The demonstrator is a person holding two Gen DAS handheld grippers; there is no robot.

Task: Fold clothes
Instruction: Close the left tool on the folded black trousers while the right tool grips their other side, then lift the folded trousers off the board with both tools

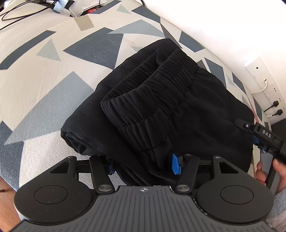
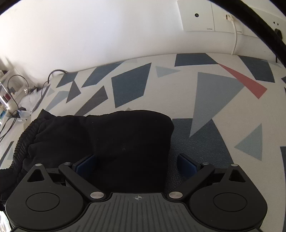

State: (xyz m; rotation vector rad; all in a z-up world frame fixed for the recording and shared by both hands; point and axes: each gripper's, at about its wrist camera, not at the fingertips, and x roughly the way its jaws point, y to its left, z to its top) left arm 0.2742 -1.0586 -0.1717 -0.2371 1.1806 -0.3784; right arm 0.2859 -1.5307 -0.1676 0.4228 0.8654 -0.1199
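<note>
The left gripper [image 1: 143, 166] has its jaws partway closed, pinching a thick bunch of the black trousers [image 1: 160, 110] between its blue pads [image 1: 176, 166]; the cloth fills the gap and spreads forward from the jaws in a folded heap; the ribbed elastic waistband [image 1: 152, 87] lies on top of the heap, ahead of the jaws. To the right of these jaws the right gripper [image 1: 257, 132] shows at the edge of the heap, with a hand [image 1: 268, 171] on its handle. In the right wrist view the right gripper [image 2: 135, 164] has its jaws spread wide; one corner of the trousers [image 2: 125, 139] lies between the blue pads [image 2: 186, 163] without being pressed by them. The heap rests on a table [image 2: 214, 107] covered in white with blue, grey and red triangles; beyond the jaws a white wall [image 2: 89, 35] carries socket plates [image 2: 196, 16]; loose cables [image 1: 26, 9] lie far ahead to the left.
</note>
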